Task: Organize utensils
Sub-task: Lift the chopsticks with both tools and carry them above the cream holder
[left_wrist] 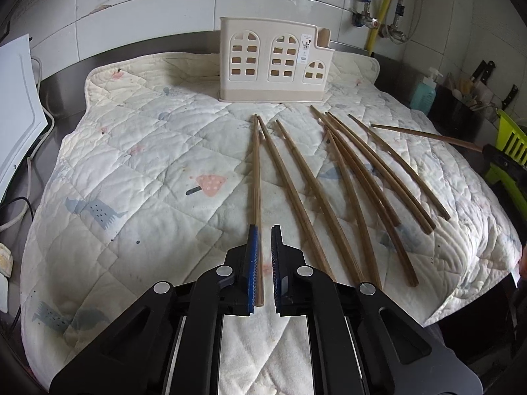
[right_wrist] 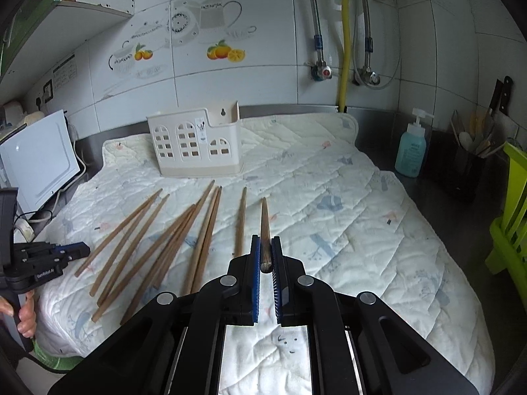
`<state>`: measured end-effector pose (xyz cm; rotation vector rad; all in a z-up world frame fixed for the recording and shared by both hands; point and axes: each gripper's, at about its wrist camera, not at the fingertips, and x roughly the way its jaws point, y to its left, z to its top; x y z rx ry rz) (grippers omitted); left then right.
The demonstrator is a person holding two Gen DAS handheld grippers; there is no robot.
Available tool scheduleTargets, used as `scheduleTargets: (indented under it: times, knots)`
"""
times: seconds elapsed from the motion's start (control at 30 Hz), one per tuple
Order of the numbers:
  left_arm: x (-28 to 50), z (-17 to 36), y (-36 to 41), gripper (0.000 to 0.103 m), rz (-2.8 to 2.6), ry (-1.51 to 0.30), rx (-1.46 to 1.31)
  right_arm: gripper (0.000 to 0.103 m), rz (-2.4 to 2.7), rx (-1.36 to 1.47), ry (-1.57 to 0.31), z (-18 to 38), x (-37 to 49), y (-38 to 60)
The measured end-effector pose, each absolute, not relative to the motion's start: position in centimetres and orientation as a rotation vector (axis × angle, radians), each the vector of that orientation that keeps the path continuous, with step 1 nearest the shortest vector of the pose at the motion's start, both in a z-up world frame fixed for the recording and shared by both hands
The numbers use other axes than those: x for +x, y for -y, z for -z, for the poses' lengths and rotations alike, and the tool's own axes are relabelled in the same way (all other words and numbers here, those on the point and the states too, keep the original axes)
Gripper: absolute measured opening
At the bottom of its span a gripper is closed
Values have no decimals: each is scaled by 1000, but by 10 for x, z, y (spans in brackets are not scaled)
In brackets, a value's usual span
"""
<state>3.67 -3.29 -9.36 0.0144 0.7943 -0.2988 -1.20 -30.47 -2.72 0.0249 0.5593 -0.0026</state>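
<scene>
Several brown wooden chopsticks (left_wrist: 342, 177) lie fanned out on a quilted white mat (left_wrist: 138, 164). A cream utensil holder (left_wrist: 275, 59) with arched window cut-outs stands at the mat's far edge. My left gripper (left_wrist: 265, 237) is open low over the mat, with the leftmost chopstick (left_wrist: 256, 171) lying against its left blue pad. My right gripper (right_wrist: 266, 247) is shut on one chopstick (right_wrist: 264, 227), held above the mat pointing away. That held chopstick (left_wrist: 428, 136) shows at the right of the left wrist view.
A white appliance (right_wrist: 42, 161) and cables sit at the mat's left. A blue soap bottle (right_wrist: 411, 151), a dark utensil pot (right_wrist: 467, 164) and a green rack (right_wrist: 510, 217) stand at the right. Tiled wall with pipes lies behind.
</scene>
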Motion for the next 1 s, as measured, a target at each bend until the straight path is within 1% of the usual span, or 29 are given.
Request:
scheduleTargets:
  times: [0.03,0.17,0.23,0.33,0.37,0.43,0.5,0.7,0.9,1.0]
  knots:
    - [36,95,33,7,294,-794,14,7,0,25,-556,25,-11,304]
    - [39,102,31,20,275,-824,0,7,-16,35,-547,21,-8,304]
    - [40,104,31,21,280,-829,2,7,-20,32,-540,19,-9,303]
    - [44,108,34,19,280,-840,18,7,-23,33,-534,17,-7,303]
    - [45,110,36,15,281,-849,23,7,-23,34,-532,16,-7,303]
    - [44,112,38,13,269,-842,43,7,-24,33,-527,14,-7,303]
    - [45,110,37,6,264,-842,37,7,-25,31,-520,11,-6,303]
    - [42,88,30,5,261,-783,9,7,-34,36,-477,-5,-4,302]
    - [43,51,21,5,259,-671,-25,7,-43,-2,-403,-36,5,296]
    - [50,39,19,5,260,-643,-30,7,-54,-16,-379,-50,16,293]
